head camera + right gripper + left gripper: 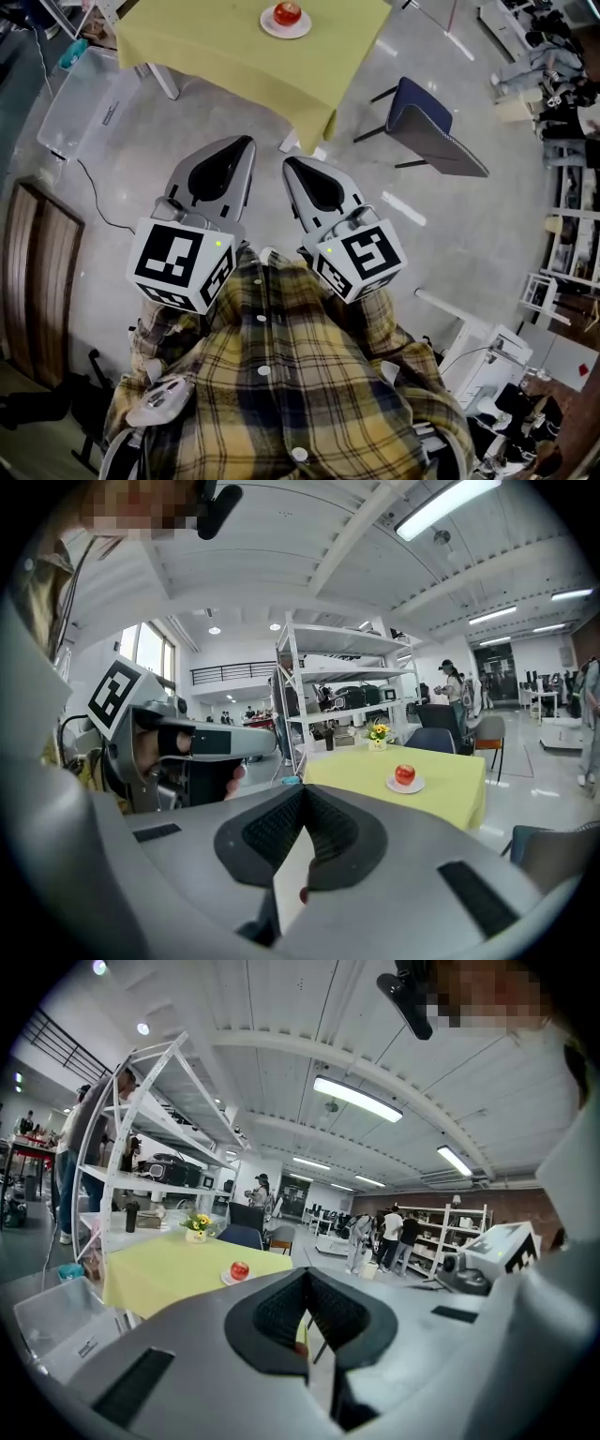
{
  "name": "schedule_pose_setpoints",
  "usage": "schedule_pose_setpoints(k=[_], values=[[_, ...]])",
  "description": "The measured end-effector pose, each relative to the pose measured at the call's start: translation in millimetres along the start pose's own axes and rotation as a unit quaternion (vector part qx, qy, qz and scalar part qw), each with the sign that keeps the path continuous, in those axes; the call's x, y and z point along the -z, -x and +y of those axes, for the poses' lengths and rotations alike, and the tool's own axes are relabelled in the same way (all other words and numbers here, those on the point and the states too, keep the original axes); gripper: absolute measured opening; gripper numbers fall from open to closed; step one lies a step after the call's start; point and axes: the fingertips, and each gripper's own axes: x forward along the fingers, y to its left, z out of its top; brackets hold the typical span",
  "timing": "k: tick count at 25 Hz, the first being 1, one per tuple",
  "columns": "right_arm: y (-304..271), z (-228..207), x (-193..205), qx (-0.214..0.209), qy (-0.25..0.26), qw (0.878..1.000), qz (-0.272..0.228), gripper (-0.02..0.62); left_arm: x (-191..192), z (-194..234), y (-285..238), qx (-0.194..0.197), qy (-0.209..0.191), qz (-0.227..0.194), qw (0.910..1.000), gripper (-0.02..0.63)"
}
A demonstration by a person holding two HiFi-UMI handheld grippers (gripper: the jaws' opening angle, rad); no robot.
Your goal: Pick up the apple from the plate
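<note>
A red apple point(287, 12) sits on a small white plate point(272, 28) on the yellow-clothed table point(234, 56), far ahead of me at the top of the head view. My left gripper point(246, 141) and right gripper point(289, 161) are held side by side close to my chest, pointing towards the table, well short of it. Both have their jaws together with nothing between them. The left gripper view shows its jaws point(306, 1272) shut, with the apple point(240, 1270) small in the distance. From the right gripper point(303, 789), the apple point(404, 774) and plate point(405, 786) lie ahead to the right.
A dark blue chair point(436, 127) stands on the floor right of the table, and a clear plastic bin point(80, 98) lies to its left. A flower pot point(378, 735) is on the table's far side. White shelving point(141, 1147) and several people stand beyond.
</note>
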Motion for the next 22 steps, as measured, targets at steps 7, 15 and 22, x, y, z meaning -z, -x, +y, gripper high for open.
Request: schedule_pose_setpoints(k=[7,15,22], values=[[-65,7,-22,0.019,-0.003,1.0,0.003,-0.003,-23,65,-10,0.027,-0.001,0.006,0.9996,0.006],[-107,12,-25,0.043,-0.006,0.999,0.011,-0.003,-27,115,-4,0.038,0.005,0.011,0.9992,0.006],[-133,-8,-20,0.057,-0.018,0.998,0.029,-0.003,-22,141,-24,0.041,0.015,0.023,0.9988,0.006]])
